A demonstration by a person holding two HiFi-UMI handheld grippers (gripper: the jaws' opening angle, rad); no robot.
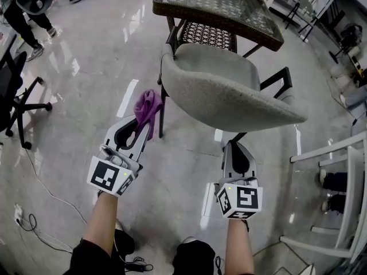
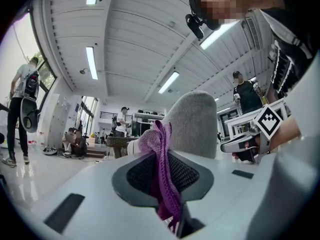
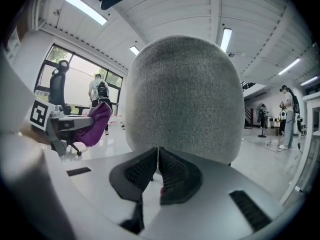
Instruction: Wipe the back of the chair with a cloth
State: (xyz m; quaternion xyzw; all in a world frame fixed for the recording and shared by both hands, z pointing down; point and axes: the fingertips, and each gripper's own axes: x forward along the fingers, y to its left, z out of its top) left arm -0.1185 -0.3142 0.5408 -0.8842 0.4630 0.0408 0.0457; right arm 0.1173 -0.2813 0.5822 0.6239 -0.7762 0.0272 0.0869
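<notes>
Open floor (image 1: 86,96) spreads at nine o'clock of the chair (image 1: 229,90). Both forearms reach forward: the left gripper (image 1: 140,128) clamps the purple cloth (image 1: 147,105) beside the back's left edge; the right gripper (image 1: 236,149), pinched closed, sits by its lower rim.

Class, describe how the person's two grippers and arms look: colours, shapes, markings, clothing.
The left gripper and right gripper are alike: pale grey, wedge-shaped shells with dark, ribbed pads lining the jaws. Each carries a white cube with black square markers at the hand end. No cables show. The forearms have no sleeves.
</notes>
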